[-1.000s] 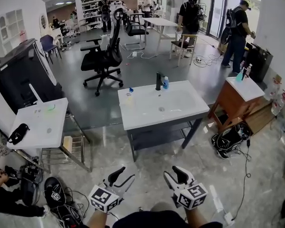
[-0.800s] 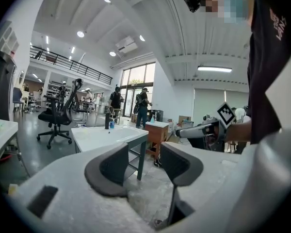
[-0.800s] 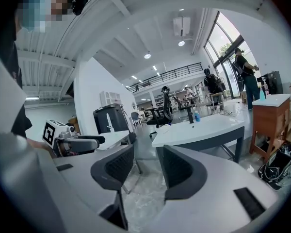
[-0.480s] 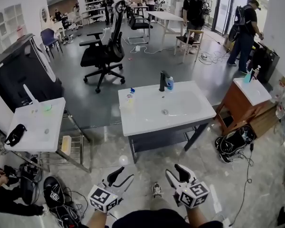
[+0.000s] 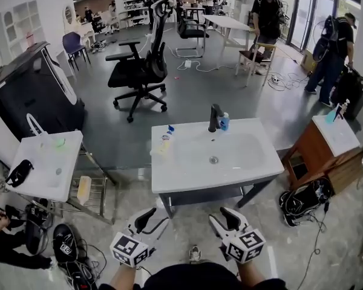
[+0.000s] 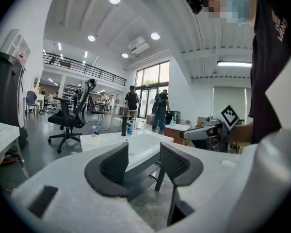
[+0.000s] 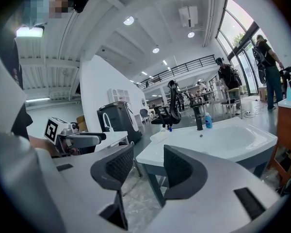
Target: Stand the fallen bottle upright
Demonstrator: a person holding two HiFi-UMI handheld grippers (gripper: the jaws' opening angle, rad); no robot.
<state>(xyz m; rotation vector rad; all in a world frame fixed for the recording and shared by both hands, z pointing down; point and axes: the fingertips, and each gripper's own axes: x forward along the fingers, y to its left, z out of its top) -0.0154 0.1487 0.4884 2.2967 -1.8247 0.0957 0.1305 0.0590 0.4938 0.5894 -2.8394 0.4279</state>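
Observation:
A pale bottle (image 5: 164, 142) with a blue cap lies on its side at the left end of the white sink counter (image 5: 254, 173). It also shows in the right gripper view as the pale bottle (image 7: 160, 135) and, small, in the left gripper view as the pale bottle (image 6: 94, 135). An upright blue bottle (image 5: 224, 121) stands beside the black faucet (image 5: 215, 117). My left gripper (image 5: 154, 219) and right gripper (image 5: 221, 217) hover over the floor in front of the counter, well short of it. Both are open with nothing between their fingers.
A second white sink stand (image 5: 45, 162) is at the left, with a black machine (image 5: 30, 95) behind it. A wooden cabinet (image 5: 323, 156) and a black bag (image 5: 305, 195) with cables are at the right. A black office chair (image 5: 139, 71) and several people stand beyond.
The sink counter has come nearer and lower in the head view as I moved toward it. Both grippers keep their place at the bottom of the view, still open.

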